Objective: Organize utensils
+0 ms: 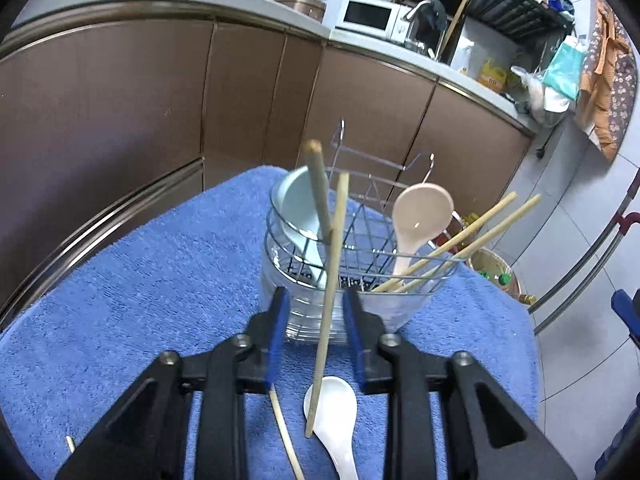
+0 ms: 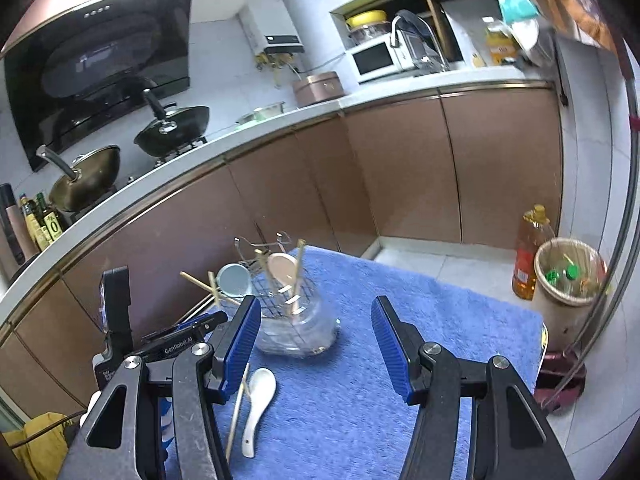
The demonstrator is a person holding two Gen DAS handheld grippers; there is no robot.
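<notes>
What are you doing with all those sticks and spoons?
Someone is tidying utensils into a wire holder on a blue towel, using two hand-held grippers. The left gripper is open around a chopstick that stands nearly upright between its fingers. The right gripper is open and empty. A white spoon and another chopstick lie on the towel.

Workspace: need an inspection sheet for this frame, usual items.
Surface: blue towel covers the table.
Job's things: wire caddy holds blue spoon, pink spoon and chopsticks; white spoon and a loose chopstick lie on the towel.
Clutter: nothing seen.
Grippers: left gripper open around an upright chopstick, pads not touching it; right gripper open, empty.
Cables: nothing seen.
Surroundings: brown cabinets, woks, microwave, oil bottle, bin.
</notes>
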